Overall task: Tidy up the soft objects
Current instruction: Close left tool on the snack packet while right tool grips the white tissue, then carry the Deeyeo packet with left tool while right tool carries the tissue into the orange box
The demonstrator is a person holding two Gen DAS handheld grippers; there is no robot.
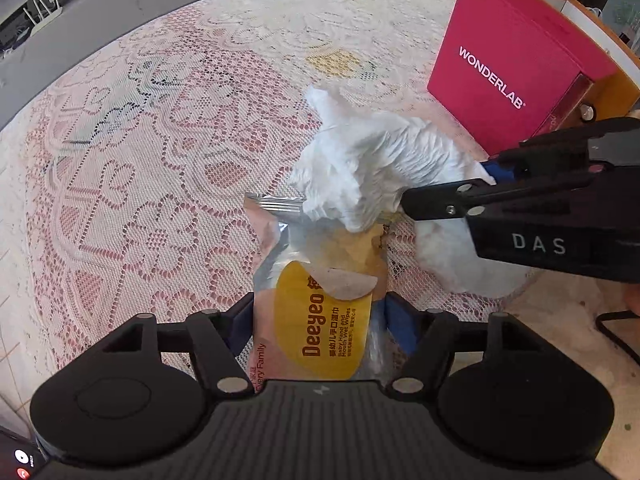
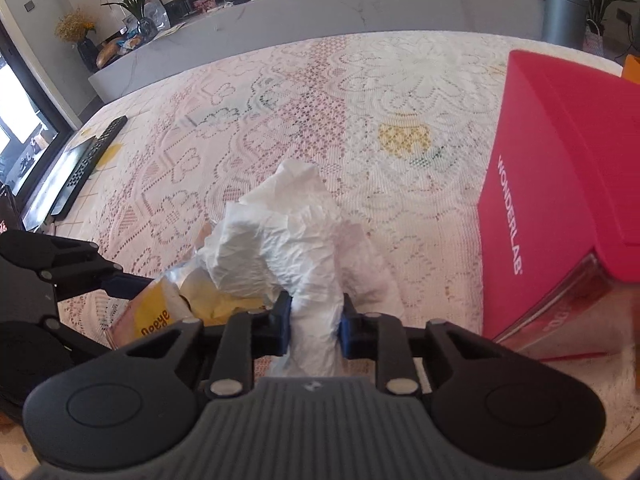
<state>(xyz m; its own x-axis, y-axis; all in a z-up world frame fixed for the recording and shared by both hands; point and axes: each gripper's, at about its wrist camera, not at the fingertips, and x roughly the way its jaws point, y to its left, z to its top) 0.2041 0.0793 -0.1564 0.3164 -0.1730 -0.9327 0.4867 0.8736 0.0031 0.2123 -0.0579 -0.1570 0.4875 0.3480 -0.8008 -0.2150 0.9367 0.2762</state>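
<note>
Left wrist view: the left gripper (image 1: 319, 322) is clamped on the lower end of a Deeyeo wet-wipes pack (image 1: 320, 300) lying on the lace tablecloth (image 1: 160, 160). A crumpled white wipe (image 1: 360, 160) protrudes from the pack's opening; the right gripper (image 1: 486, 174) enters from the right, pinching that wipe. A pink WONDERLAB box (image 1: 508, 72) stands beyond. Right wrist view: the right gripper (image 2: 315, 322) has its blue pads closed narrowly around the wipe (image 2: 288, 236), which rises from the pack (image 2: 160, 312) held by the left gripper (image 2: 120, 282); the box (image 2: 560, 200) stands to the right.
</note>
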